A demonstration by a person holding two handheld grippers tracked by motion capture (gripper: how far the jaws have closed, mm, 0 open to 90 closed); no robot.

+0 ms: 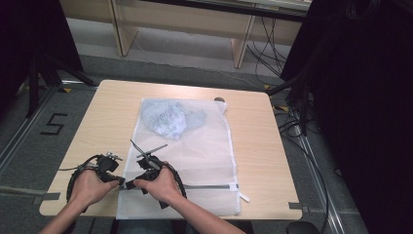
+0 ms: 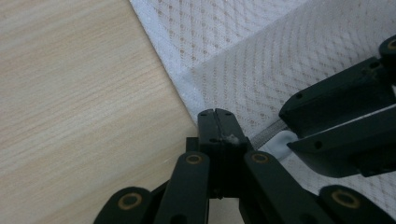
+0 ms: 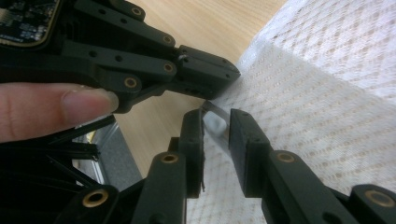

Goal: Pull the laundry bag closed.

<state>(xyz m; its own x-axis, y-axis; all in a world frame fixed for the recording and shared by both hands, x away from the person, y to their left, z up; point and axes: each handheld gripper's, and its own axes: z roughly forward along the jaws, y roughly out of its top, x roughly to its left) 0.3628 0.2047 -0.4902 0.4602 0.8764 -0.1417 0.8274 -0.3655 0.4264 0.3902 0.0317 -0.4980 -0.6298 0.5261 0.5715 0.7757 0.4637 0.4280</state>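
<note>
A white mesh laundry bag (image 1: 204,146) lies flat on the wooden table (image 1: 272,146), with a pale patterned garment (image 1: 168,119) inside its far end. A grey zipper (image 1: 209,186) runs across the near end. My left gripper (image 2: 217,114) is shut on the bag's left hem beside the zipper's end; in the high view the left gripper (image 1: 119,181) sits at the near left corner. My right gripper (image 3: 215,116) is right next to it, its jaws standing apart around the white zipper pull (image 3: 215,125). A fingertip (image 3: 84,105) rests on the left gripper's body.
A small dark object (image 1: 219,99) sits at the table's far edge. Black stands (image 1: 39,73) and cables (image 1: 292,122) flank the table on the floor. Wooden furniture legs (image 1: 241,48) stand behind. Bare tabletop lies left and right of the bag.
</note>
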